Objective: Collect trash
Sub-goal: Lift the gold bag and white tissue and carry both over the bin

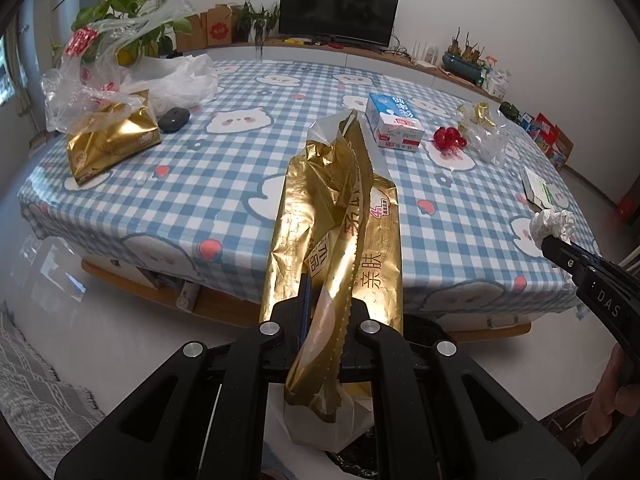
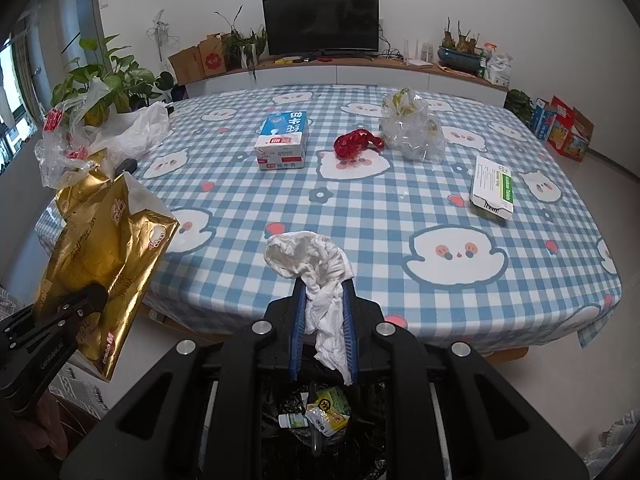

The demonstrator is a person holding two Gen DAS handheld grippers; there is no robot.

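My left gripper point(image 1: 320, 312) is shut on an empty gold foil wrapper point(image 1: 340, 216), held in the air in front of the table's near edge; the wrapper also shows in the right wrist view point(image 2: 100, 248). My right gripper point(image 2: 322, 300) is shut on a crumpled white tissue point(image 2: 308, 256), held above a black-lined trash bin point(image 2: 316, 420) that holds small packets. In the left wrist view the tissue point(image 1: 554, 222) shows at the right gripper's tip. On the checked tablecloth point(image 2: 360, 208) lie a milk carton point(image 2: 282, 140), a red net point(image 2: 356, 143), a clear plastic bag point(image 2: 414, 128) and a white flat box point(image 2: 493, 188).
A second gold tissue pack point(image 1: 110, 140), clear bags point(image 1: 104, 64), a white bag point(image 1: 180, 80) and a dark mouse point(image 1: 174, 119) sit at the table's left end. A potted plant stands behind them. A monitor point(image 2: 320, 24) and cabinet are beyond the table. Boxes stand on the floor at right.
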